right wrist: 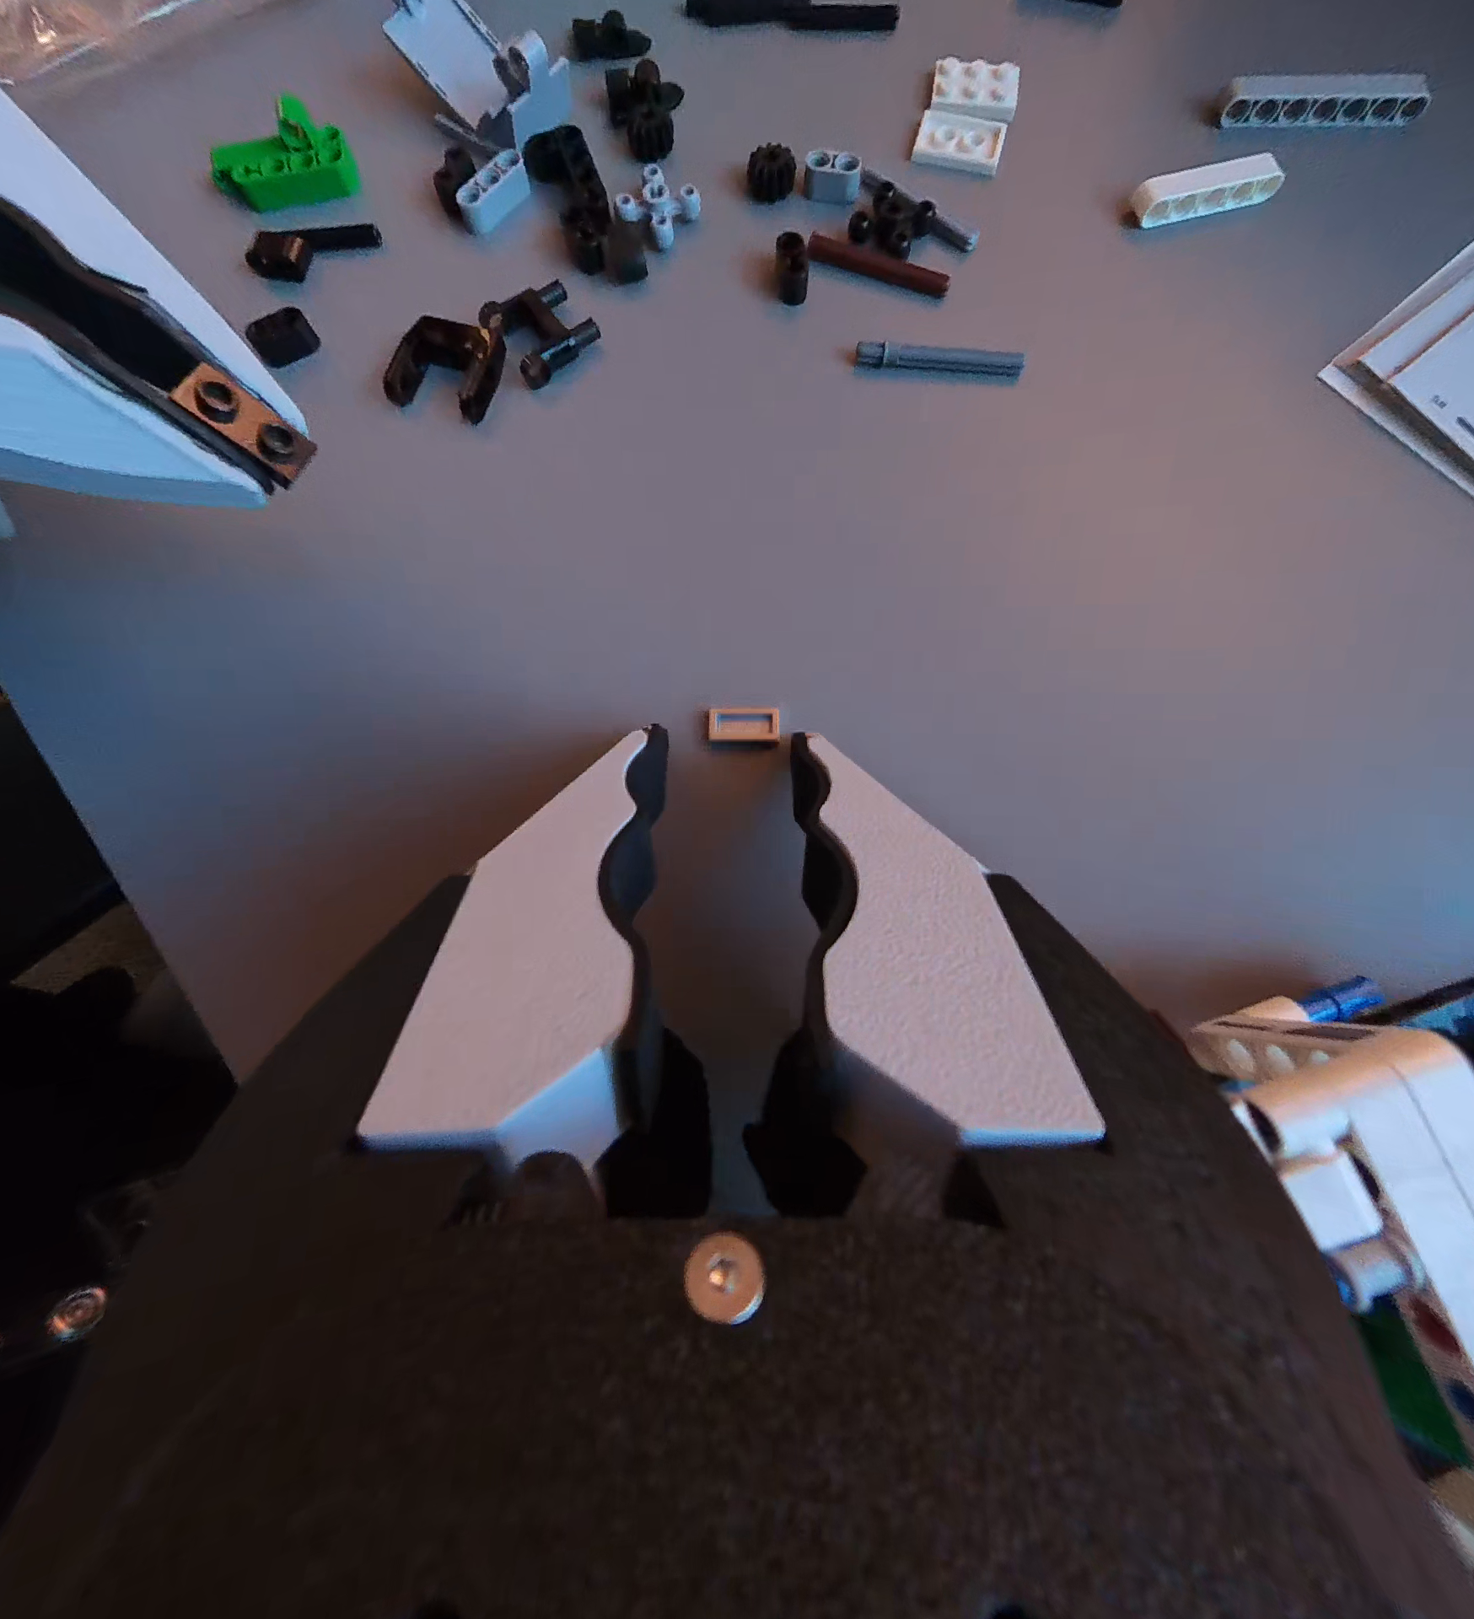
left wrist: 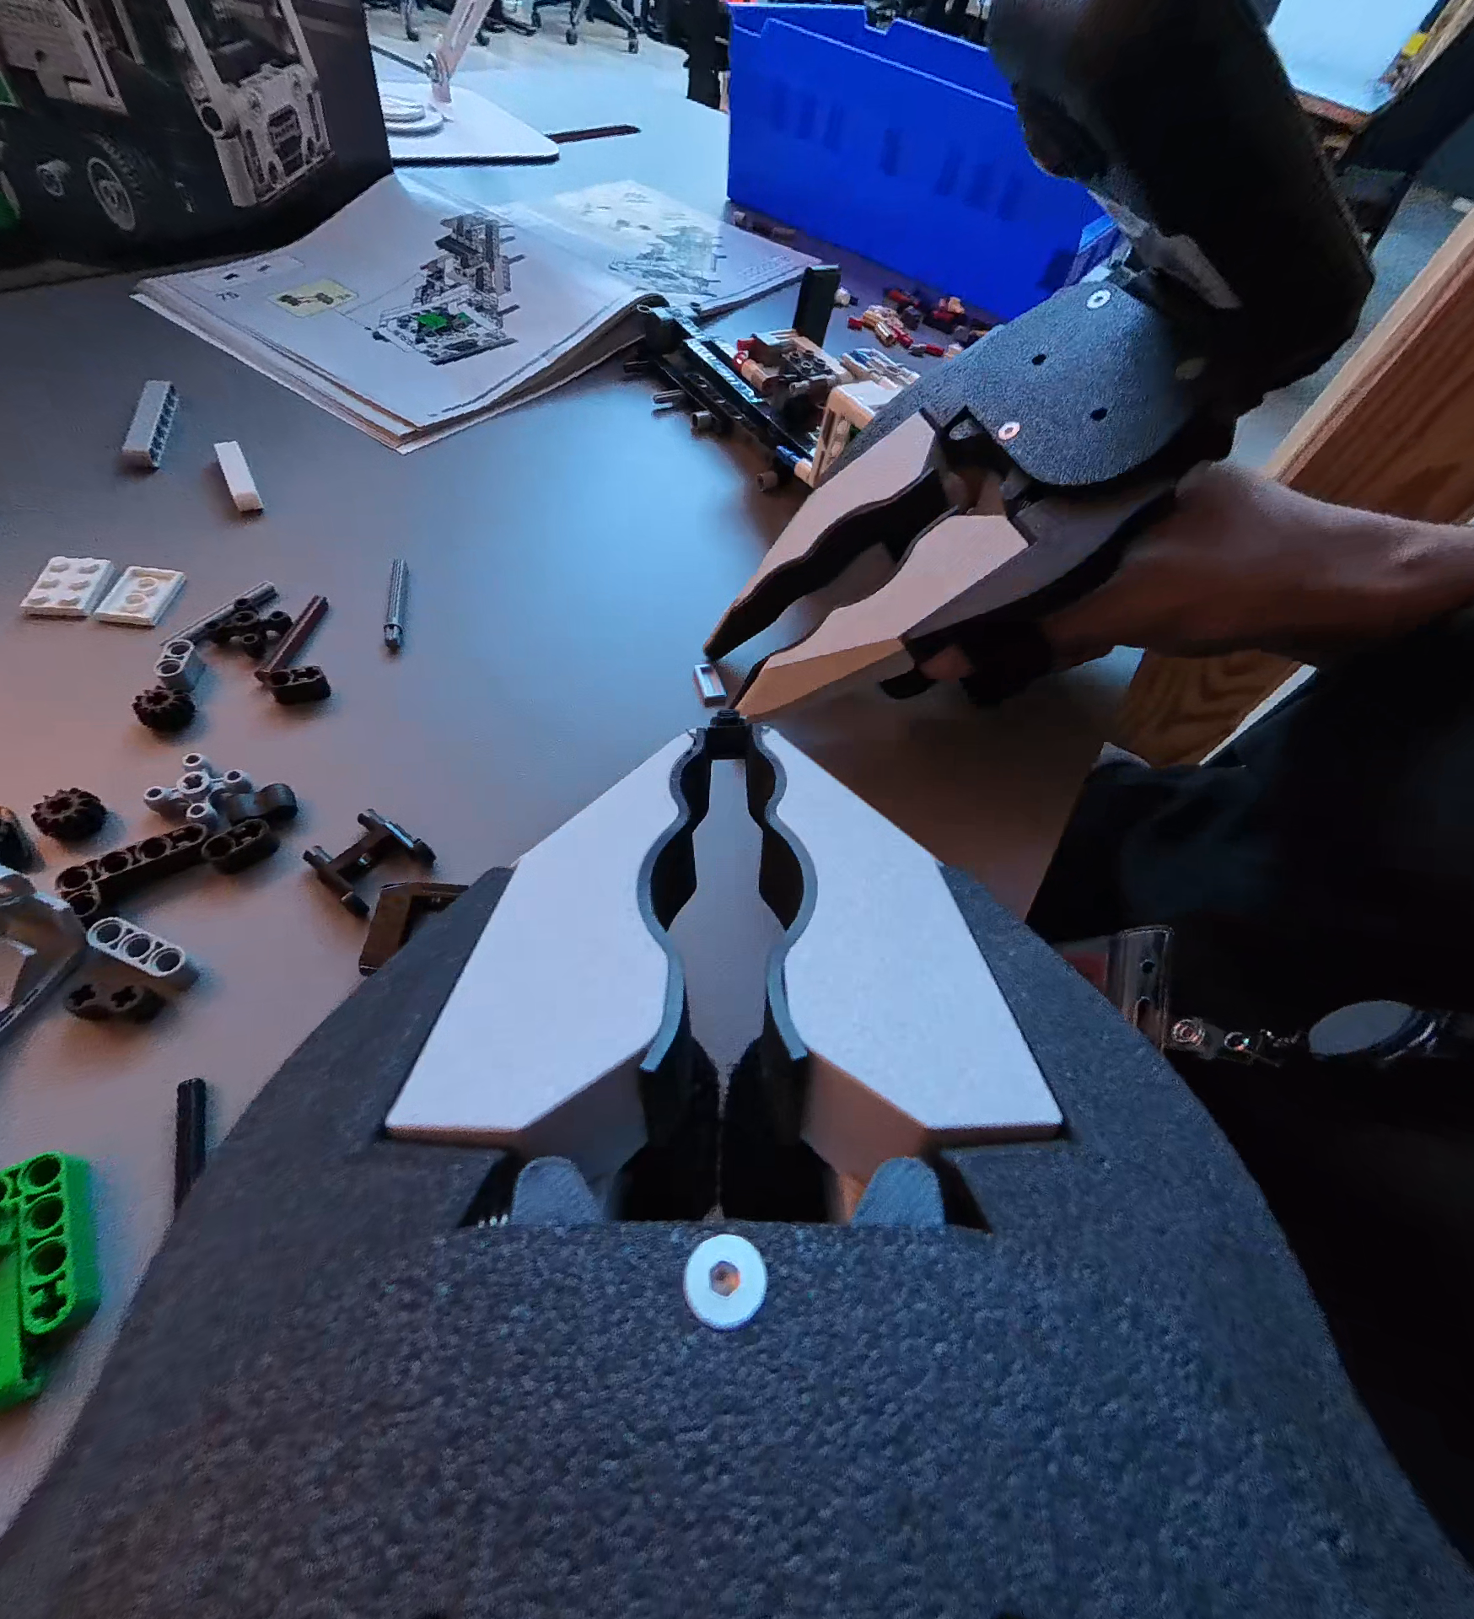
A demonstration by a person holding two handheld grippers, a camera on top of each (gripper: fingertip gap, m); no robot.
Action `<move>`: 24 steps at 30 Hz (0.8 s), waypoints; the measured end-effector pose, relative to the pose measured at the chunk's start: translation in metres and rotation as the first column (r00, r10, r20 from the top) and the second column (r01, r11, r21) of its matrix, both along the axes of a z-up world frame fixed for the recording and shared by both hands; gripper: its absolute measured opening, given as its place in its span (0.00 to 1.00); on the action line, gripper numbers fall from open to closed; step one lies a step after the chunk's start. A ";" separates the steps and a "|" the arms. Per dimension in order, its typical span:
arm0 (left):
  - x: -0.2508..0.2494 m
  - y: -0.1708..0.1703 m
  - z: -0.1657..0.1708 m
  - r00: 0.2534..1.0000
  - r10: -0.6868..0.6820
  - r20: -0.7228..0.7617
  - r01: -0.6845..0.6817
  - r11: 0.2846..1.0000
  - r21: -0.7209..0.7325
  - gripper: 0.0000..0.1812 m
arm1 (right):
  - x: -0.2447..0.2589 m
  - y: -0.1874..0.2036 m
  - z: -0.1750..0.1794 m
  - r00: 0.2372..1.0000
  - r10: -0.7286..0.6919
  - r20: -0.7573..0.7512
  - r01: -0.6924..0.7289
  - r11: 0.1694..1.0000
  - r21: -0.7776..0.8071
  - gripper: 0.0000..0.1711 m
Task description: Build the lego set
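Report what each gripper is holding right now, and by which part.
The left gripper pinches a small black two-stud plate by its long edges at the fingertips. The right gripper holds nothing; it is open around a small grey tile on the table.

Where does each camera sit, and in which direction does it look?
Left wrist view: sits on the left gripper, looks along its fingers, shut on a small black piece, toward the booklet; the person's hand shows.
Right wrist view: sits on the right gripper, open, looks down at a small grey tile; no hand shows.
Shared: tile, each other's gripper, green piece, grey table.
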State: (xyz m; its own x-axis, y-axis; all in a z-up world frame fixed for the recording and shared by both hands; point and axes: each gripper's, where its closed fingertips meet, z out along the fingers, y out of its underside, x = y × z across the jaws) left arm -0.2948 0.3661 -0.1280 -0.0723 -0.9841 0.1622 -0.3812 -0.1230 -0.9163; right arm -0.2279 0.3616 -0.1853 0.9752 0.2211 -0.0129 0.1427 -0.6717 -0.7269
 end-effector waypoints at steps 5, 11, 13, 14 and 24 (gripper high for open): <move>0.004 0.006 0.004 0.999 0.025 -0.029 -0.027 0.999 -0.036 0.04 | 0.003 0.004 -0.001 0.999 0.014 0.051 -0.014 1.000 0.011 0.09; 0.027 0.006 0.002 0.999 -0.001 -0.055 -0.006 0.993 -0.122 0.04 | -0.005 0.000 0.002 0.957 0.148 0.251 -0.171 0.982 0.075 0.09; 0.031 0.009 -0.002 0.996 0.007 -0.084 -0.020 0.988 -0.150 0.04 | -0.003 0.000 0.008 0.930 0.152 0.335 -0.199 0.974 0.111 0.09; 0.034 0.009 -0.005 0.995 -0.004 -0.099 -0.013 0.985 -0.174 0.04 | -0.005 -0.001 0.010 0.921 0.172 0.350 -0.227 0.966 0.123 0.09; 0.040 -0.019 -0.019 0.970 -0.129 -0.208 0.100 0.985 -0.144 0.04 | -0.013 -0.064 0.013 0.931 0.340 0.129 -0.334 0.940 -0.069 0.09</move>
